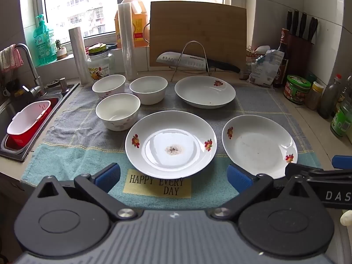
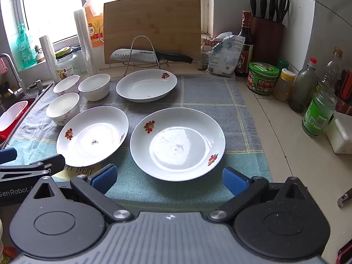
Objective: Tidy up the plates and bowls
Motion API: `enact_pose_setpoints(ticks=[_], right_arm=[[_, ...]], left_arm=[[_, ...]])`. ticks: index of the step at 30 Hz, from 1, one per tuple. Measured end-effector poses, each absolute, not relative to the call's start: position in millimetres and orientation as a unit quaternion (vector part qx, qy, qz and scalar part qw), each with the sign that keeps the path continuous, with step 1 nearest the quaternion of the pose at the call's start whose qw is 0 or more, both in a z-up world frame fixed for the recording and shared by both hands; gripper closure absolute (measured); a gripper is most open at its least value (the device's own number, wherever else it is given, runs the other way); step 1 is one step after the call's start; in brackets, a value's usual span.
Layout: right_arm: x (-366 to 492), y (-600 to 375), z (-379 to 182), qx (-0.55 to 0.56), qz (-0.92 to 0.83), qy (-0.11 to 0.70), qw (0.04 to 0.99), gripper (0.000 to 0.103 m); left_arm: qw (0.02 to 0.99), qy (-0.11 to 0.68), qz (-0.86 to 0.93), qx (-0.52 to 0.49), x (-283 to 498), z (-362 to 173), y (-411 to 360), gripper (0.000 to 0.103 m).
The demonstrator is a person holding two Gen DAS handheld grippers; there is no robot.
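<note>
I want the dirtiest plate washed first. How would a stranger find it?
Find the towel beside the sink. The plate sits just above its "HAPPY EVERY DAY" label. Alone among three flowered plates, it has a brown speckled stain at its centre.

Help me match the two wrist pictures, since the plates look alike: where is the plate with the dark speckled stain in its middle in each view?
Left wrist: stained plate at lower centre, straight ahead of the left gripper.
Right wrist: stained plate at left of centre.
Shared landmark: the knife on its wire stand.
</note>
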State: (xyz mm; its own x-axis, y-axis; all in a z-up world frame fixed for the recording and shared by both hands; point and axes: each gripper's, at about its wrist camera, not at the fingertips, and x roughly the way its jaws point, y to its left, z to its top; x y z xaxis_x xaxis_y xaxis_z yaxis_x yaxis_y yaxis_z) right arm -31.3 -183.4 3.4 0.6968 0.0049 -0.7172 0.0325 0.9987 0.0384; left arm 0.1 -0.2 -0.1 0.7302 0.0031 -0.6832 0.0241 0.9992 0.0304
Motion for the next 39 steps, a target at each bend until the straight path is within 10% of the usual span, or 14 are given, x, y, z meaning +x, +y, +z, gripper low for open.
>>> enact_pose_setpoints(ticks=[39], right_arm=[[-34.5,-184.1,4.3,0.023,-0.008,0.388,0.921,0.000]], left_arm=[[0.930,0.367,-0.006,0.017,0.3,0.2,-1.3,0.001]])
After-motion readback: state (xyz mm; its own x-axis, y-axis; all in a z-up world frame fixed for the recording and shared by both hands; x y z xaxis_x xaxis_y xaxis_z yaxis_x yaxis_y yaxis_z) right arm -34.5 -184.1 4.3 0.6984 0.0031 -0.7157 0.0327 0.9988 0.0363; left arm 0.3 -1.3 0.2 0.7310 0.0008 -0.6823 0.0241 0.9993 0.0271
